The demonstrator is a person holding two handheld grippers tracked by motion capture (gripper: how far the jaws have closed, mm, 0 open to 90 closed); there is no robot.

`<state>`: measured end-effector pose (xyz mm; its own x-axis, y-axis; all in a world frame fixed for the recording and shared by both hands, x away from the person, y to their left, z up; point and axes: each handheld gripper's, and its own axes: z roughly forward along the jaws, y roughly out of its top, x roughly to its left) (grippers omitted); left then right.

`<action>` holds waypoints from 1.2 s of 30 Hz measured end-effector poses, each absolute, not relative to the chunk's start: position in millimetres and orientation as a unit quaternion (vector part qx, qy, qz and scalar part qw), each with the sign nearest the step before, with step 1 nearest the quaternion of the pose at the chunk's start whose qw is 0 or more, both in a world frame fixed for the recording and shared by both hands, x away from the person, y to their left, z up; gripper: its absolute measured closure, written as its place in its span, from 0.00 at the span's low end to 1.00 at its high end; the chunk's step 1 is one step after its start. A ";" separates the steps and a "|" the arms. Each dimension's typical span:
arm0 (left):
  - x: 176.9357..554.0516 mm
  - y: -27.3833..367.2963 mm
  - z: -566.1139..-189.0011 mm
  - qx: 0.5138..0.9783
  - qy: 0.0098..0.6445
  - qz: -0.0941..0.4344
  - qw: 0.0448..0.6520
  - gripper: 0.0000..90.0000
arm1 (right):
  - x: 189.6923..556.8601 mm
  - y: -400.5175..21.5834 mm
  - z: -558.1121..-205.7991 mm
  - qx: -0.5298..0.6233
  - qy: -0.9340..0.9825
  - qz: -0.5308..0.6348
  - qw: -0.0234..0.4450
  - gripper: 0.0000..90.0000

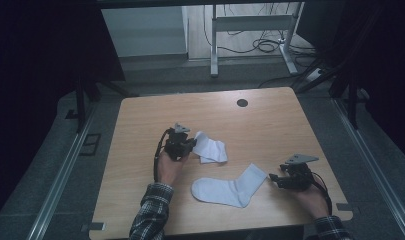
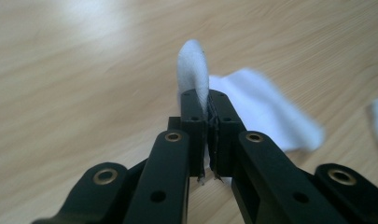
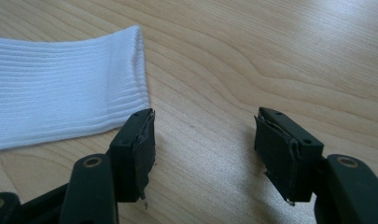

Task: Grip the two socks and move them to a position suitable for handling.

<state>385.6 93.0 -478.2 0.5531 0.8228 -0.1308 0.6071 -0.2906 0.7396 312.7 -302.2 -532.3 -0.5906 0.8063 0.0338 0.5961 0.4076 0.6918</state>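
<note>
Left gripper (image 1: 190, 145) clamped on one white sock; right gripper (image 1: 276, 179) stood wide and empty beside the other.

The folded sock (image 1: 210, 150) lay mid-table, its edge pinched between the closed left jaws (image 2: 196, 77); a good lift would have kept that pinch firm and raised the fabric clear before carrying it. The flat sock (image 1: 230, 189) lay near the front edge, its cuff (image 3: 130, 79) just beside the right gripper's open jaws, untouched. On the table (image 1: 270, 125), a dark grommet hole (image 1: 242, 103) sat well apart; nothing obstructed either sock.

Sock (image 2: 270, 105) blurred beyond left gripper (image 2: 207, 116)
</note>
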 end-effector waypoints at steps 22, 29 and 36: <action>356.6 39.7 -349.8 0.766 0.349 0.215 0.495 0.96 | 311.6 -301.1 -533.3 0.422 0.824 0.342 0.159 0.41; 372.7 91.4 -394.5 0.751 0.436 0.210 0.450 0.95 | 311.6 -300.5 -533.3 0.422 0.824 0.342 0.158 0.41; 379.1 130.4 -461.0 0.749 0.497 0.186 0.396 0.95 | 311.6 -300.8 -533.1 0.423 0.824 0.342 0.158 0.41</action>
